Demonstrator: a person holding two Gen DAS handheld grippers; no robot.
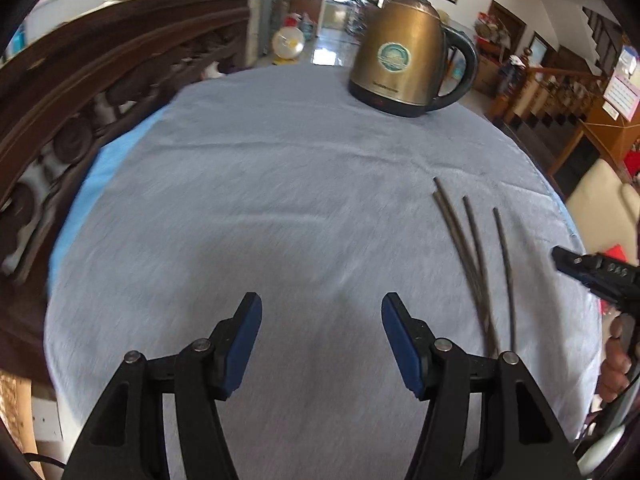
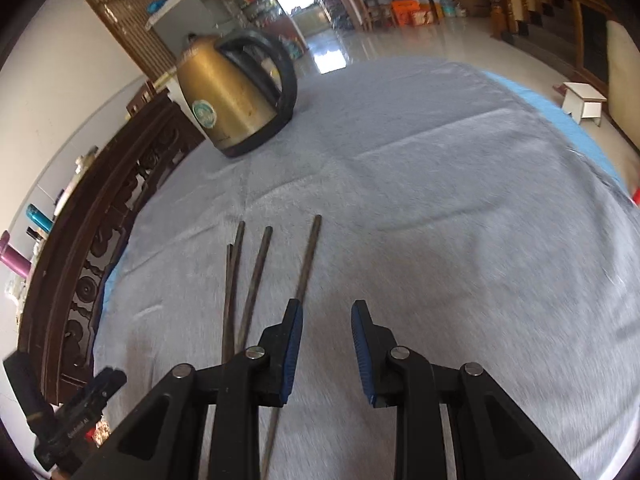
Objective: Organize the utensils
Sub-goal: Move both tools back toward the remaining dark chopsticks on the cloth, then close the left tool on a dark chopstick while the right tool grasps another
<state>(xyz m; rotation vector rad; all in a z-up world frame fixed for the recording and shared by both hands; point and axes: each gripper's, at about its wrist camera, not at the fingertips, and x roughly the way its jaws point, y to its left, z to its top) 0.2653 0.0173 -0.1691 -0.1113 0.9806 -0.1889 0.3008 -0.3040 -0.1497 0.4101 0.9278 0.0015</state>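
Four chopsticks (image 2: 256, 280) lay fanned on the grey cloth (image 2: 440, 200), near the kettle (image 2: 232, 100). Both grippers, left (image 1: 322, 340) and right (image 2: 326, 352), hung empty, jaws apart. Thin, stiff, probably slippery: pinch mid-length.

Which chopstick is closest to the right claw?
The lone chopstick lying apart on the right of the bunch; it passes under the right claw's left finger, while the other three converge further left.

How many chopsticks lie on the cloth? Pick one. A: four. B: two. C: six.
A: four chopsticks lie fanned on the cloth, near the kettle; both wrist views show four tips.
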